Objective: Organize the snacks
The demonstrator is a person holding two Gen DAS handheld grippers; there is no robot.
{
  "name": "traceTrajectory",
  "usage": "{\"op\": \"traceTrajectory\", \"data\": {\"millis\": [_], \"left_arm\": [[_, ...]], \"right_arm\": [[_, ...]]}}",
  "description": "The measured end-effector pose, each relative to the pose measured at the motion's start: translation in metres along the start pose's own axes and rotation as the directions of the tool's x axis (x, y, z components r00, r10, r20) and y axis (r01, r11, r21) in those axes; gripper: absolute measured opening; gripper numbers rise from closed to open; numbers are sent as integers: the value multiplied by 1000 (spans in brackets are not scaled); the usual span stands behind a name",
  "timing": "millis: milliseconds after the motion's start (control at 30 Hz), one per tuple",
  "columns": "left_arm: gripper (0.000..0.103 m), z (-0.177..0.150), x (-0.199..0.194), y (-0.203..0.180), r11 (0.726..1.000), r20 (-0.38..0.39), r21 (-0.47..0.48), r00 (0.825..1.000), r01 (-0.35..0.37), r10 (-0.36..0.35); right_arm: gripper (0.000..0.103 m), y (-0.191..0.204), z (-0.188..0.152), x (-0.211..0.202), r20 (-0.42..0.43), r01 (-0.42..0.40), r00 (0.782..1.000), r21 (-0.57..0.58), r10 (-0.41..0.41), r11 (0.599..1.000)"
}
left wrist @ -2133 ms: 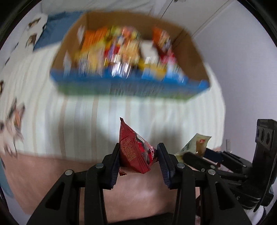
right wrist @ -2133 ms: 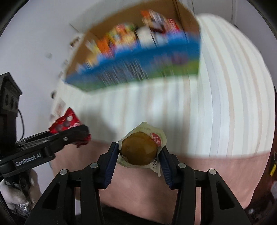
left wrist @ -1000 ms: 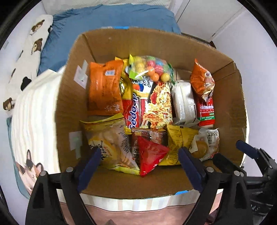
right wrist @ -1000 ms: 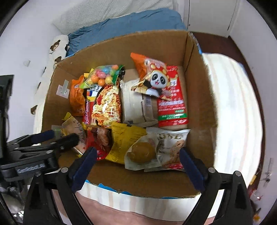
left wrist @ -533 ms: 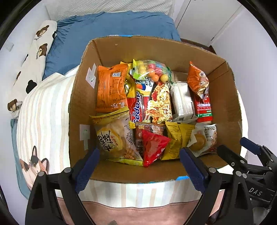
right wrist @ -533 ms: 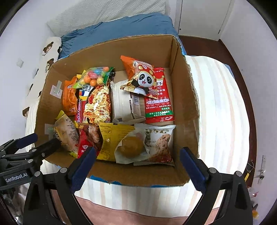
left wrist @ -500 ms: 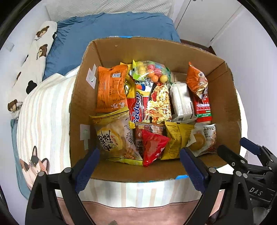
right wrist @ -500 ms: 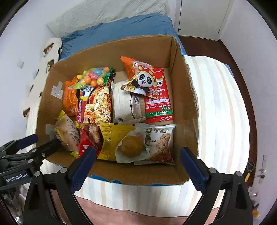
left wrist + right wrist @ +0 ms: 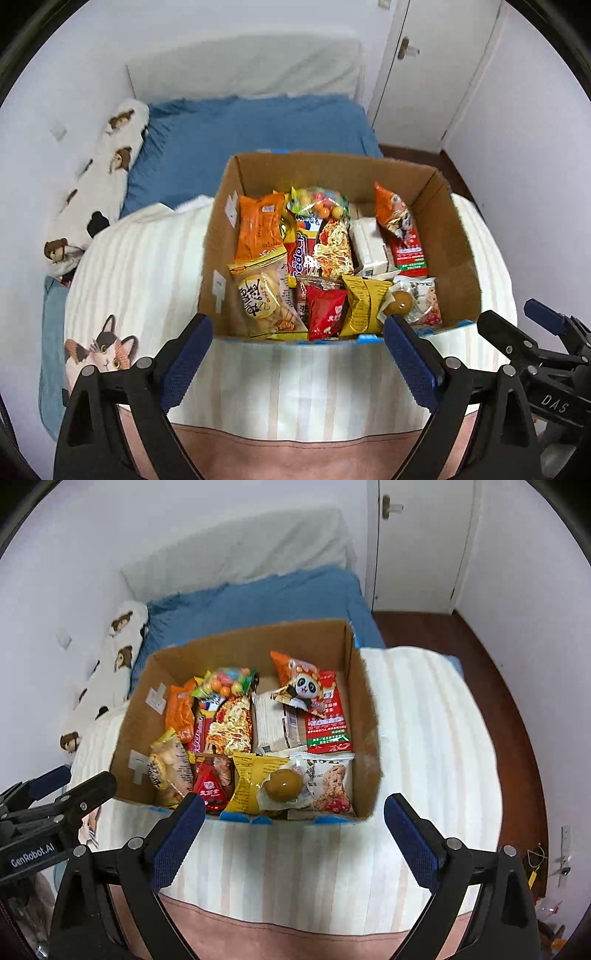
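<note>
A cardboard box (image 9: pixel 458 236) (image 9: pixel 364 716) full of snack packs sits on a striped bed cover. A small red packet (image 9: pixel 327 310) (image 9: pixel 209 788) and a clear pack with a brown round cake (image 9: pixel 400 302) (image 9: pixel 284 784) lie in its front row. My left gripper (image 9: pixel 297 356) is open and empty, held back from and above the box's front wall. My right gripper (image 9: pixel 293 832) is open and empty, also in front of the box. Each gripper shows at the edge of the other's view.
The striped cover (image 9: pixel 147 258) (image 9: pixel 424 738) spreads around the box, with a cat print (image 9: pixel 105 349) at the left. A blue blanket (image 9: pixel 240 136) and bear-print pillow (image 9: pixel 99 155) lie behind. A white door (image 9: pixel 417 542) and brown floor (image 9: pixel 513 709) are to the right.
Both grippers held snacks, then opened over the box and left the red packet and the cake pack in it. Since then both have drawn back and up from the box.
</note>
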State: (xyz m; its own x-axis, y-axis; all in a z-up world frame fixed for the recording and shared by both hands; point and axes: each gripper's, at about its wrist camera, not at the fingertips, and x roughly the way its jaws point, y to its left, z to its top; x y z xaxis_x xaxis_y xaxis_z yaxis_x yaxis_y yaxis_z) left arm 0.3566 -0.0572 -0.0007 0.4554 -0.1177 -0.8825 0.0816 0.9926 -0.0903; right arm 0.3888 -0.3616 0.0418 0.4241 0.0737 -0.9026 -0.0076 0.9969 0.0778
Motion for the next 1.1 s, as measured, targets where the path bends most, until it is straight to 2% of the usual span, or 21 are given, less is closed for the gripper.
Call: {"op": "traceTrajectory", "data": {"millis": [67,133,333,600,700,1000,1100], "left_arm": [[95,-11,-18,-1,1000,46,10,999,2,-2],[103,-20,-34,-1,1000,86,12,996,5,-6],[103,-47,-83,-5,1000,199,27,980,-9,4],[103,-91,-128,-15,996,270,52,961,-73,56],[103,-104,-141,-13,996,286,39,956,-75,61],[103,-137,-188,-9,997,357,10,932,-76,68],[103,-144,-198,-8,997,365,6,929,-71,64]], "right_arm": [[102,0,-11,-17,42,0,999,-4,1,1000],[102,1,-24,-36,85,5,996,-17,-3,1000],[103,4,-54,-87,172,-3,985,-37,9,999],[103,6,-93,-153,273,-10,962,-53,24,999],[103,7,-106,-177,312,-5,950,-58,23,998],[103,16,-139,-233,358,-24,932,-86,54,996],[103,19,-147,-244,364,-30,929,-96,63,995]]}}
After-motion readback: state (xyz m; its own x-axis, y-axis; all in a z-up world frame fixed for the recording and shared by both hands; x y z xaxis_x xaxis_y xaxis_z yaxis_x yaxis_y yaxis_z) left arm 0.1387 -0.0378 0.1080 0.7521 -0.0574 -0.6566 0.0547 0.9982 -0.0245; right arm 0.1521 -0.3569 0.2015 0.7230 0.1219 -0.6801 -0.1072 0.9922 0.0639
